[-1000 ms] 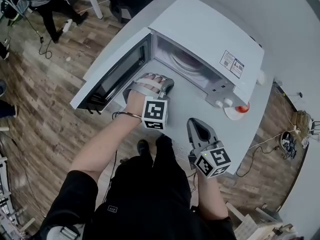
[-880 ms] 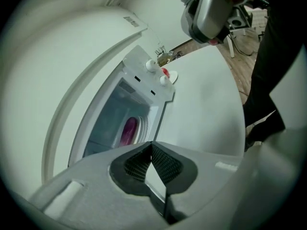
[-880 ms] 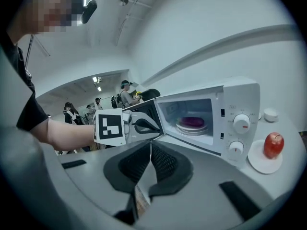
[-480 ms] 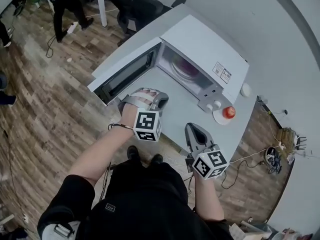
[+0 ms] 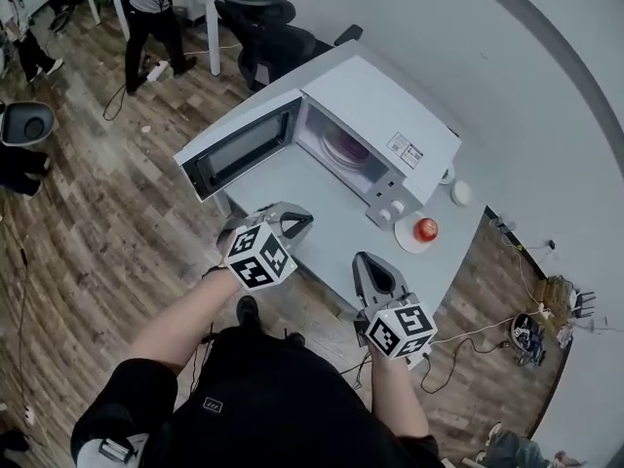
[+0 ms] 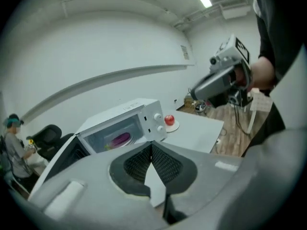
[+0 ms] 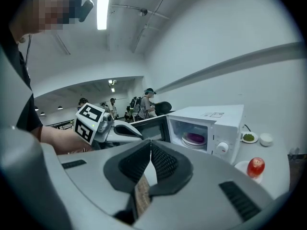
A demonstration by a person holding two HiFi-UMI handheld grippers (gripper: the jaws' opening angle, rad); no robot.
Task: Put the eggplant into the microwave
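Observation:
The purple eggplant (image 5: 344, 147) lies on a plate inside the white microwave (image 5: 390, 105), whose door (image 5: 239, 145) stands wide open to the left. In the left gripper view the eggplant (image 6: 119, 139) shows through the opening; in the right gripper view the eggplant (image 7: 195, 138) shows there too. My left gripper (image 5: 298, 220) hovers over the table's near edge in front of the door, shut and empty. My right gripper (image 5: 370, 262) hangs to its right, off the table's front edge, jaws together with nothing in them.
A red apple (image 5: 425, 229) sits on a small white plate right of the microwave. Two small dishes (image 5: 460, 193) stand behind it near the wall. The white table (image 5: 331, 224) has wood floor around it. An office chair (image 5: 263, 18) and people stand at the far left.
Both grippers have drawn back from the microwave toward my body and risen. The left gripper, which was by the open door, has rolled over. The eggplant has stayed inside.

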